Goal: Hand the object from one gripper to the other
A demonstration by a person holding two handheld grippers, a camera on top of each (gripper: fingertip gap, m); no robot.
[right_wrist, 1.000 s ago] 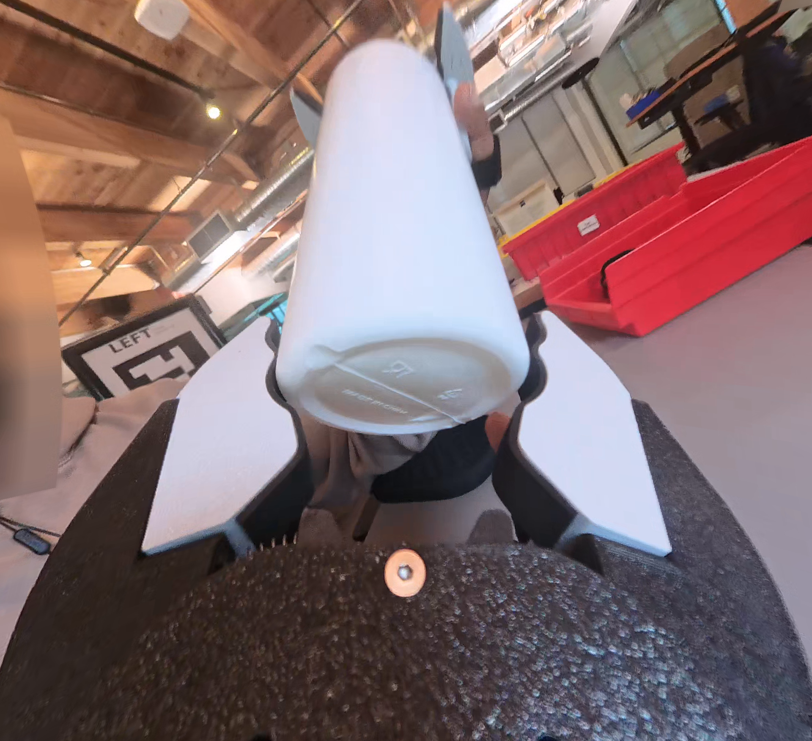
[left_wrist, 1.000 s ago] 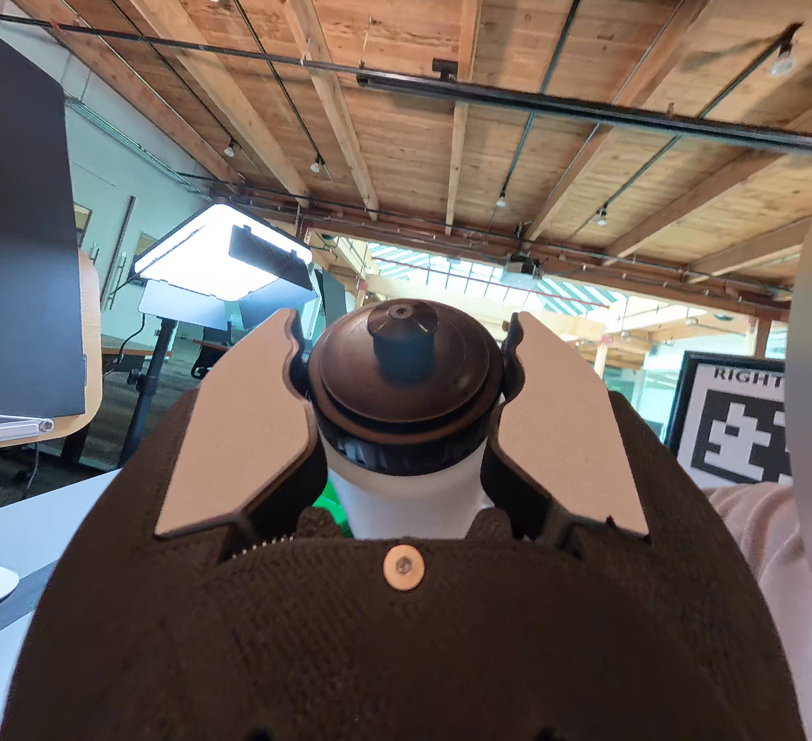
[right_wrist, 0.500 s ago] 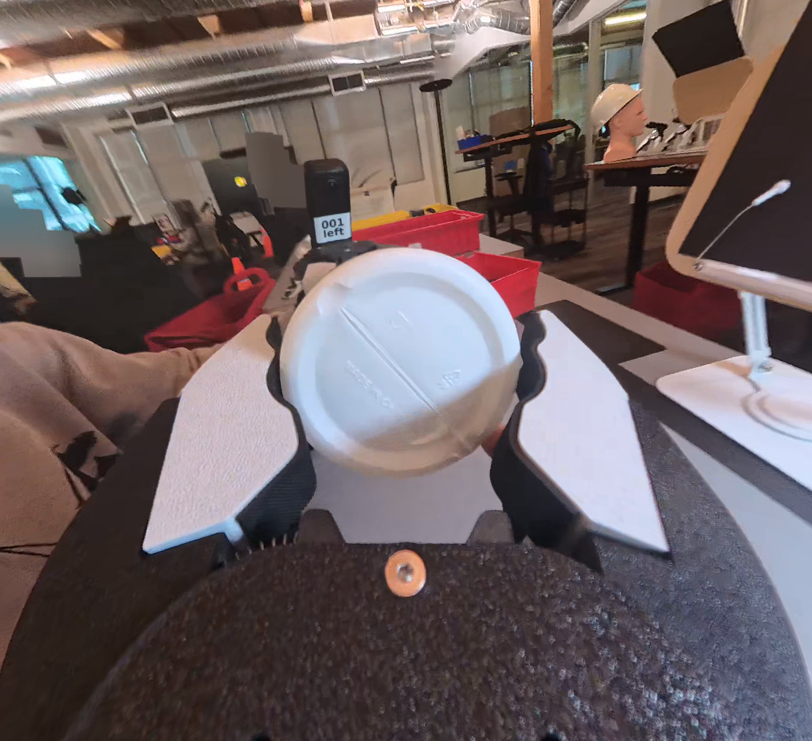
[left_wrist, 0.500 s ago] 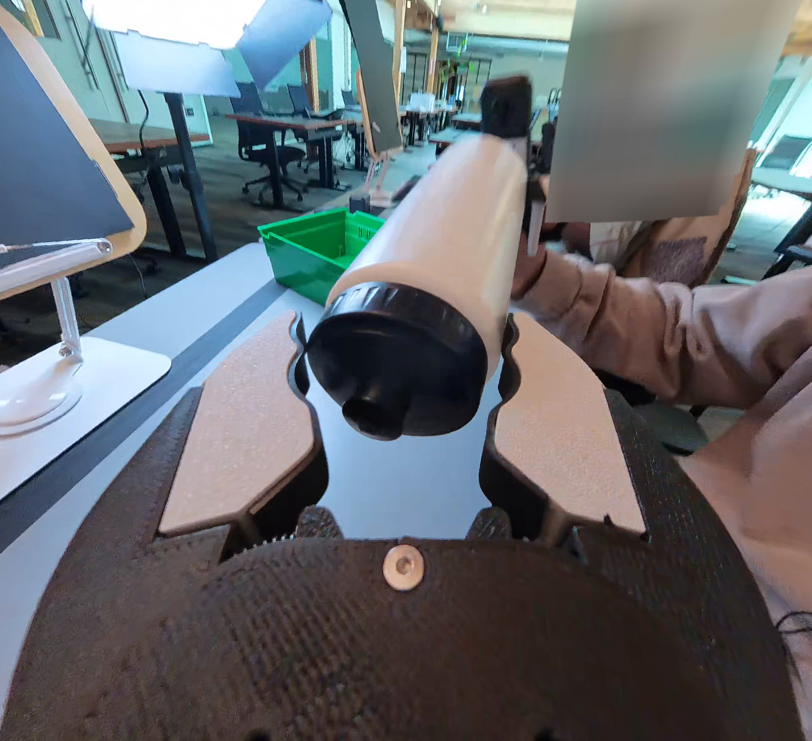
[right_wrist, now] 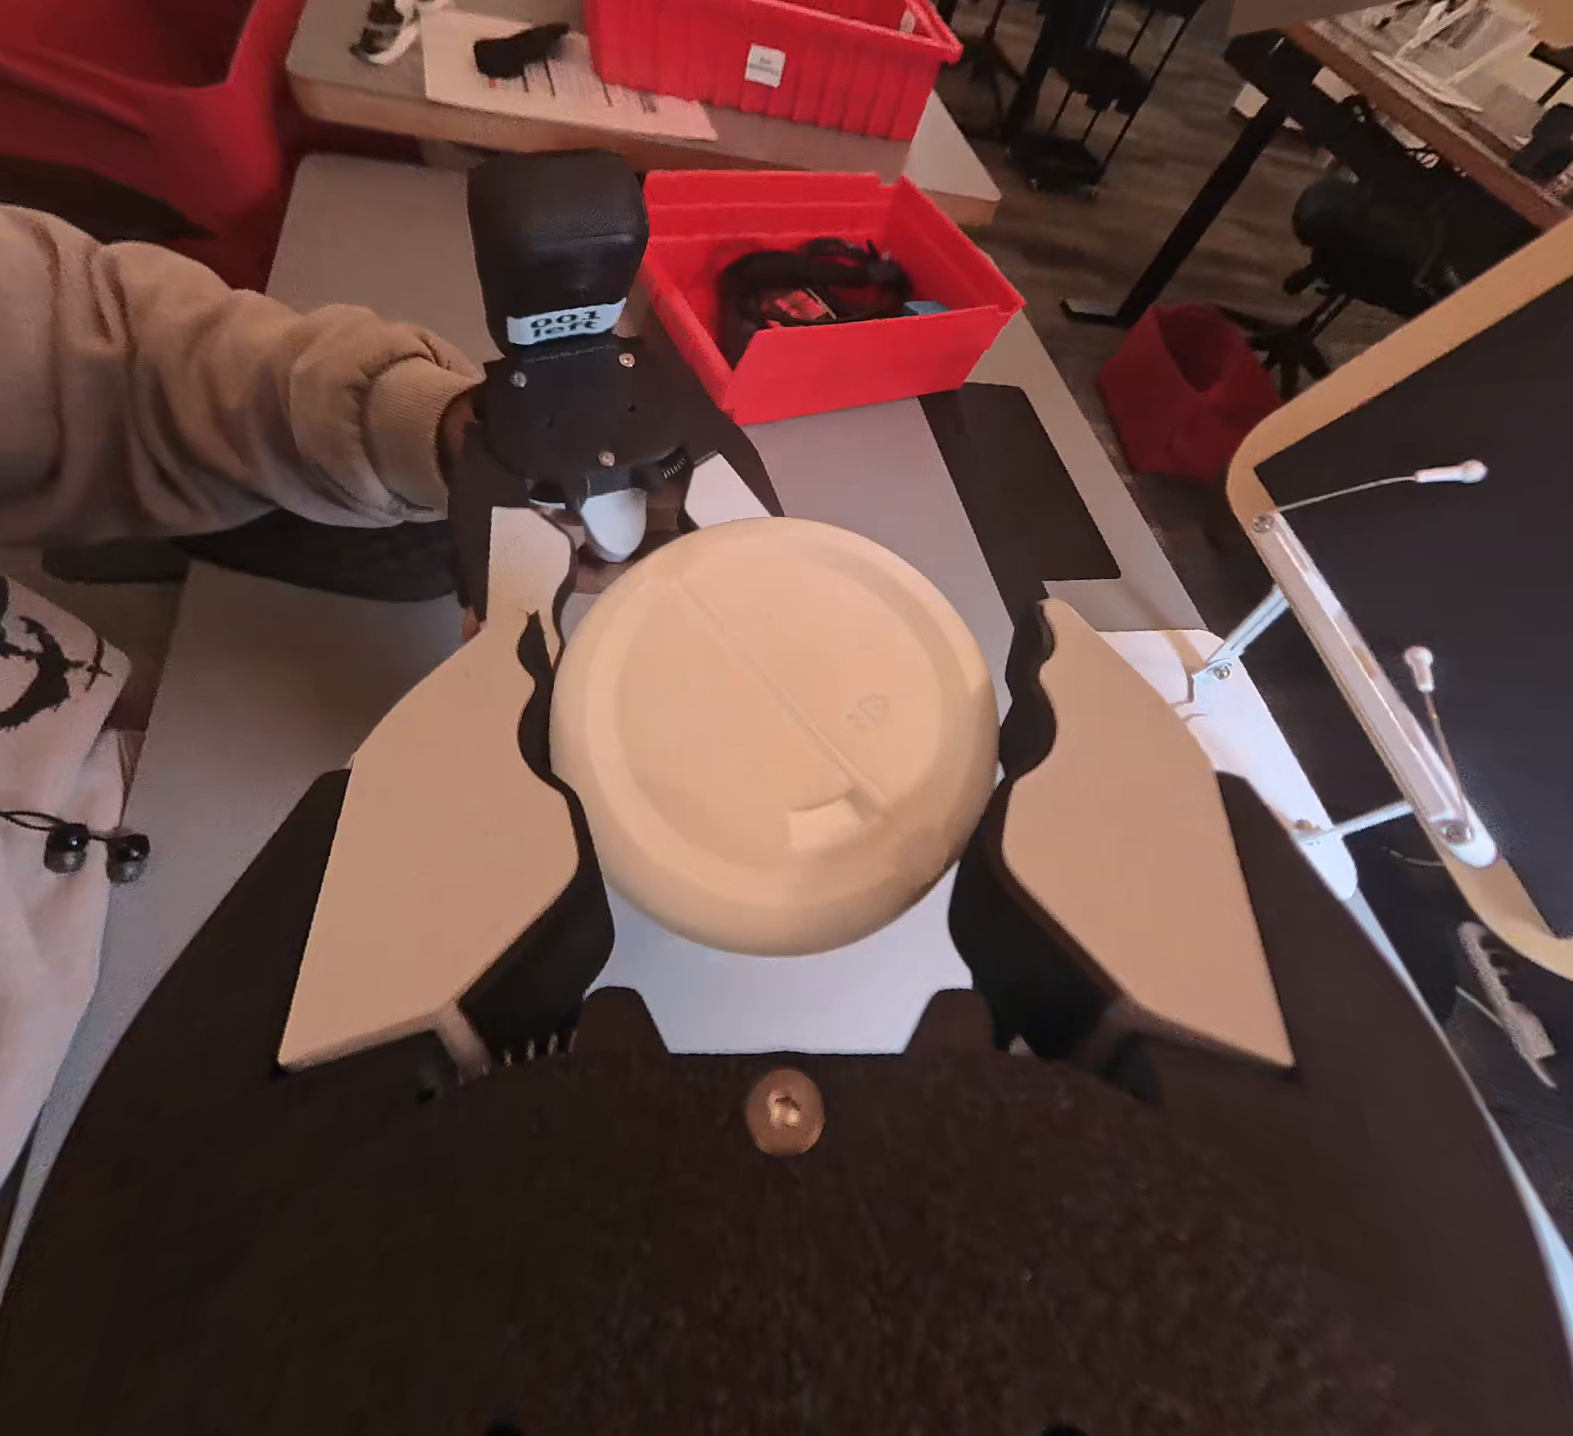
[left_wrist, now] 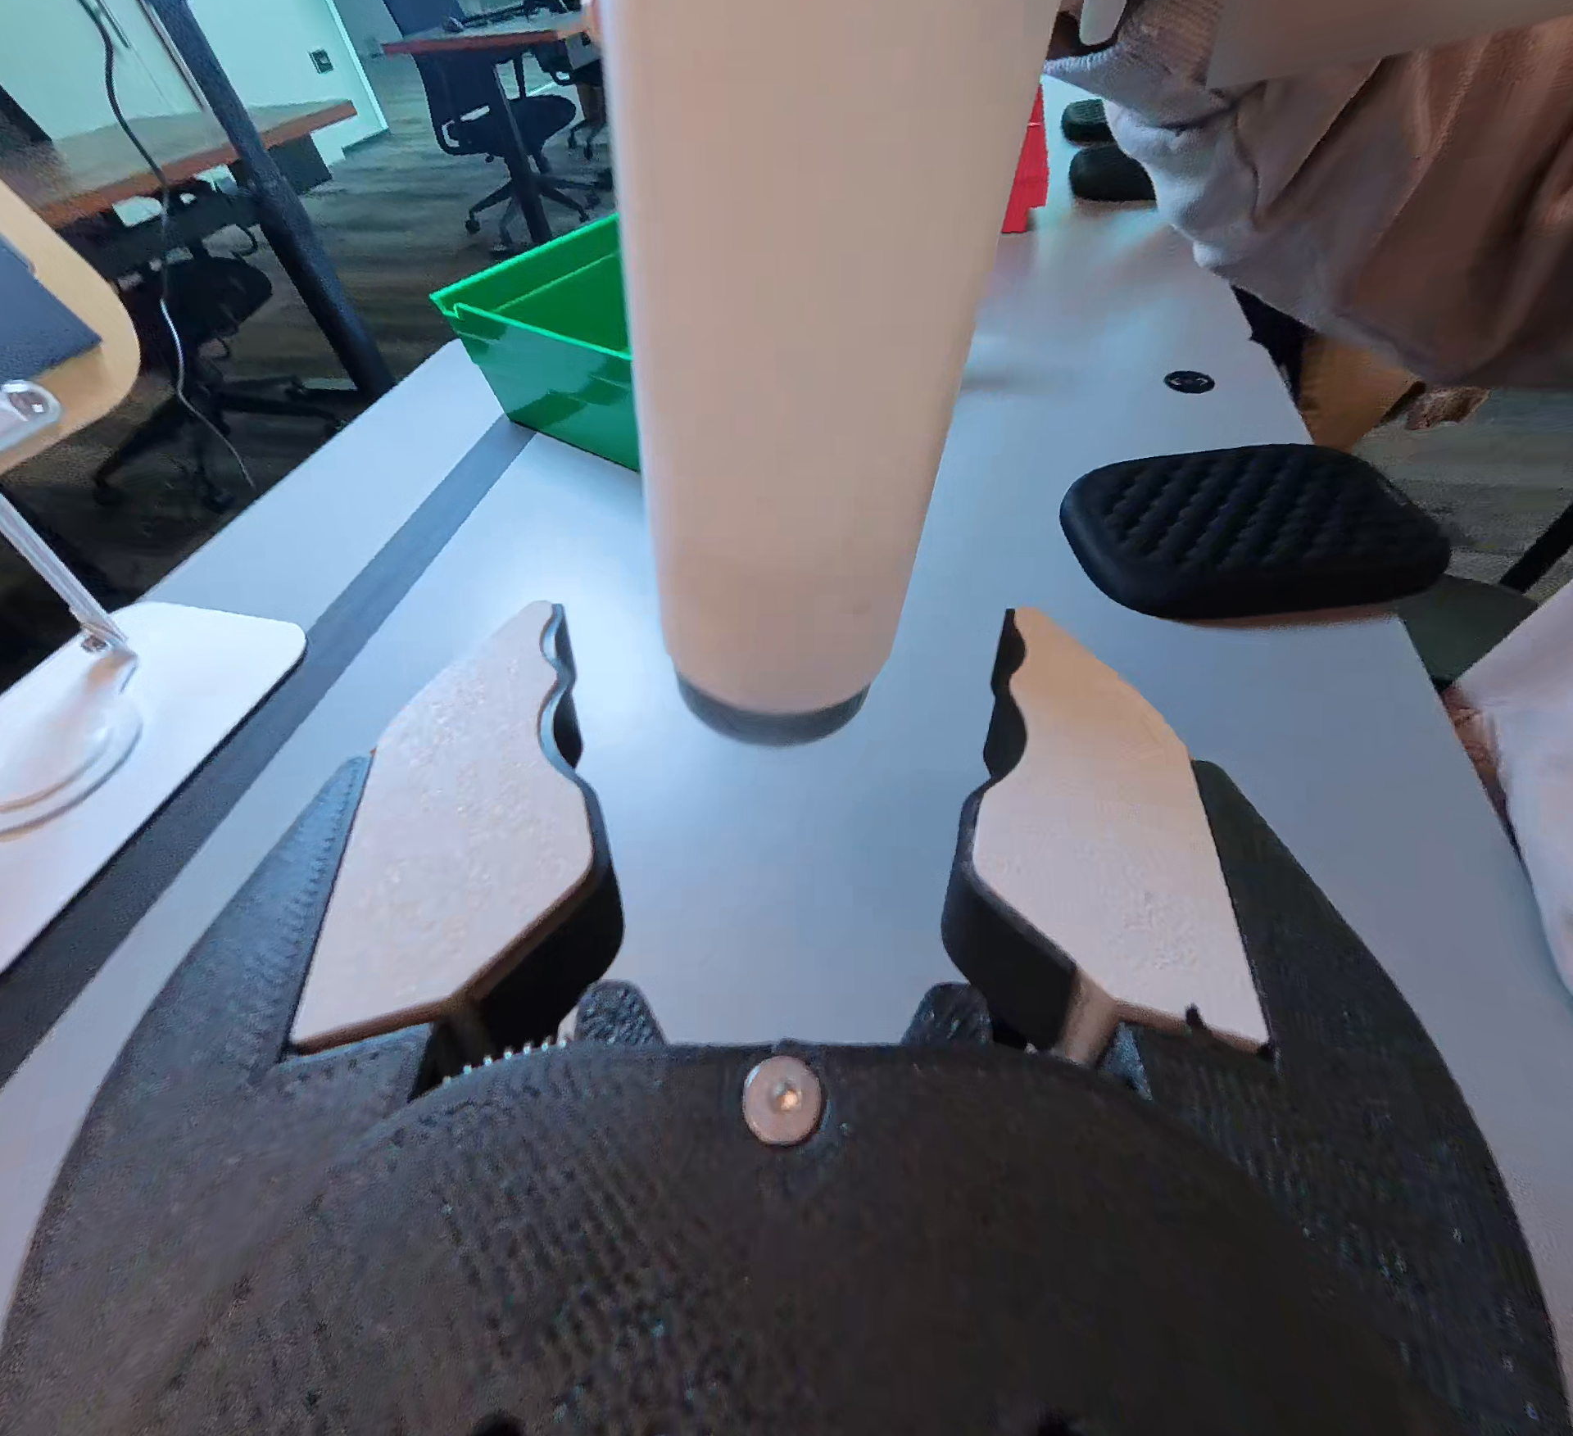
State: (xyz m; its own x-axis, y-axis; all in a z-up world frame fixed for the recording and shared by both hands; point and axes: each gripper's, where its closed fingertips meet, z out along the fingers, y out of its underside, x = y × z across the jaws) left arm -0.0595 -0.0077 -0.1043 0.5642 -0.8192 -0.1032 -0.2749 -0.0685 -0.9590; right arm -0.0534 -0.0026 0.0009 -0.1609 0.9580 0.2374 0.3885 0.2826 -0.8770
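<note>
White cylindrical plastic bottle (left_wrist: 800,272) with black cap end (left_wrist: 770,718): long axis near vertical, cap down, base up. Left wrist view: body fills upper centre of frame, cap sits at centre, just above or on the grey tabletop (left_wrist: 1106,340); can't tell which. Right wrist view: round moulded base (right_wrist: 773,731) faces the camera, centre frame.

Right gripper (right_wrist: 779,689): pointing down along the bottle axis, both beige finger pads (right_wrist: 443,825) clamped on the bottle sides near the base.

Left gripper (left_wrist: 781,680): aimed forward and down at the tabletop, jaws spread wide, clear gap both sides of the cap, no contact. In the right wrist view it sits upper left of the bottle (right_wrist: 519,595), held by a hand in a beige sleeve (right_wrist: 187,391) coming in from left edge.

Rest:
- green plastic bin (left_wrist: 545,348), behind the bottle, left of centre in left view
- red plastic bin (right_wrist: 834,289), upper centre in right view, dark items inside
- black textured pad (left_wrist: 1251,527), right side of left view
- white flat stand base (left_wrist: 128,757), left edge of left view
</note>
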